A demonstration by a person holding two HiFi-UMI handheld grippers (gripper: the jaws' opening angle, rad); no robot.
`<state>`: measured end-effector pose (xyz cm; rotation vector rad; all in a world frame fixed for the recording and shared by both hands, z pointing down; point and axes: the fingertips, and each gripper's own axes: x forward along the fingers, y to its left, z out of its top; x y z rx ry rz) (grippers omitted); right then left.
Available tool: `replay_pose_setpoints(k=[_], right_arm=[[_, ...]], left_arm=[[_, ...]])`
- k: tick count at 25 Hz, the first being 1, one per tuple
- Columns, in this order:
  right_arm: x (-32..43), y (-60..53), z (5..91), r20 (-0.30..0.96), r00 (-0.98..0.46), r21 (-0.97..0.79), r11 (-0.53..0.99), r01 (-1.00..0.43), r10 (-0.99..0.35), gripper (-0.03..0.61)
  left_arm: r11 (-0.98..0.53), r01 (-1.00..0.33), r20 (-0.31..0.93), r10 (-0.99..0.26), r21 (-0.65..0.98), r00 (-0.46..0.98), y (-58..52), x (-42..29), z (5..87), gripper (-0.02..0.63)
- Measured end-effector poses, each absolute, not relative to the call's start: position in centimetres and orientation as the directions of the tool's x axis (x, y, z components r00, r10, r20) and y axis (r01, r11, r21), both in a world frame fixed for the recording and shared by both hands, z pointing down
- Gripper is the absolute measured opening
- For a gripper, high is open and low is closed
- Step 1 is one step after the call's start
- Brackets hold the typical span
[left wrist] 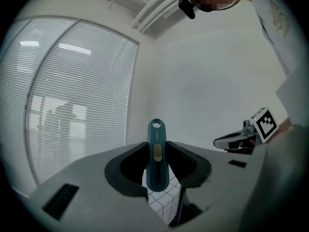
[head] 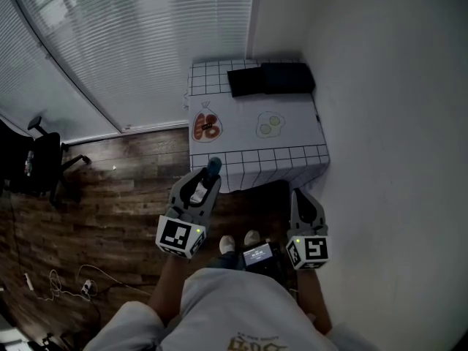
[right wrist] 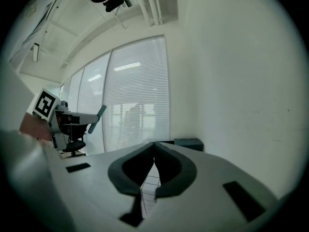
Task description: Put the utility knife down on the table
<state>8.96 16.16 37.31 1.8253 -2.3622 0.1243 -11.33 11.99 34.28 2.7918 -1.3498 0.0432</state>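
Utility knife [left wrist: 156,154] in left gripper [left wrist: 157,166]

Table [head: 245,136]: black box [head: 270,78] at far end, left bag [head: 207,126] and right bag [head: 270,124] mid-table. Left gripper [head: 208,178], utility knife [head: 213,167] between jaws, before near edge; right gripper [head: 302,198] to its right.

The utility knife [left wrist: 156,154] is slim and teal, with a yellow slider and a round hole at its far end. It is clamped between the jaws of the left hand-held gripper [head: 208,177], pointing forward, short of the tabletop [head: 245,134].
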Motion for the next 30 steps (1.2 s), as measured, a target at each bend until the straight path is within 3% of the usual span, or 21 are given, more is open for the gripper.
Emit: replay_pose_setpoints(k=[30], right_arm=[[13.4, -7.0, 38.9, 0.188, -0.358, 0.003, 0.365, -0.931, -0.915, 0.008]], left_arm=[[-0.542, -0.84, 0.072, -0.837, 0.028, 0.543, -8.4, -7.1, 34.8, 0.135]])
